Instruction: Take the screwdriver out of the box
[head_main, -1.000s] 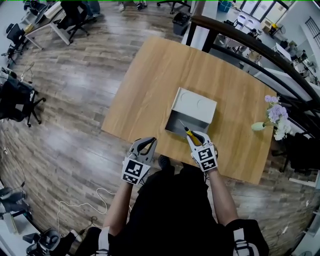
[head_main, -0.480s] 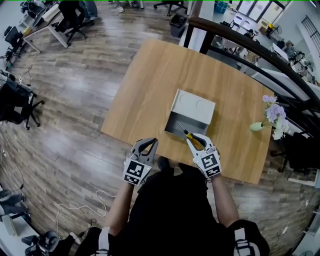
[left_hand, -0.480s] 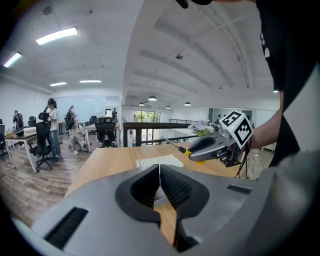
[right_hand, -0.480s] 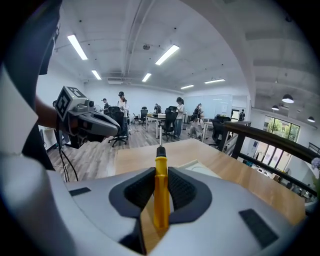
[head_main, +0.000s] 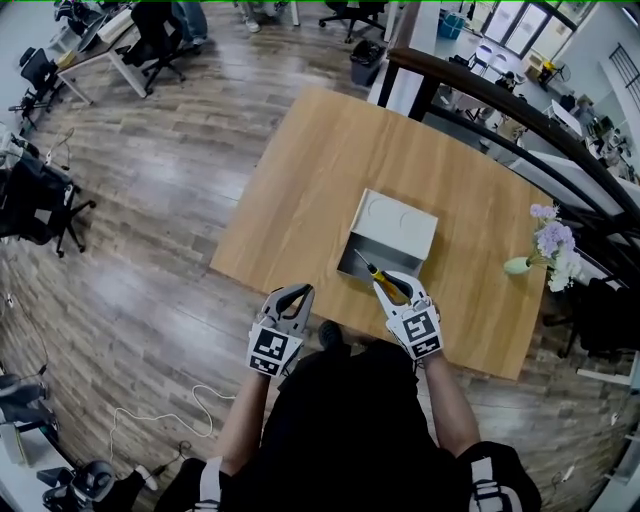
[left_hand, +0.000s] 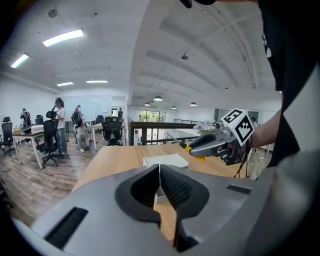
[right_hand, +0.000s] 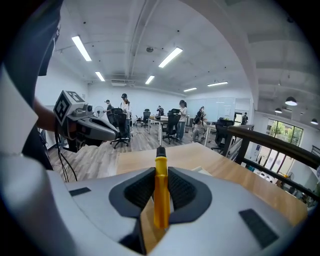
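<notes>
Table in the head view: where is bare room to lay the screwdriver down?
The widest bare patch is the table's left half, between the box and the left and far edges. A narrower strip lies between the box and the flower vase. The near edge by the box is crowded: the right gripper holds the screwdriver there.

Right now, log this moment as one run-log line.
right tool: shut on screwdriver, raised by near edge of box | left tool: shut, empty | box: on table
</notes>
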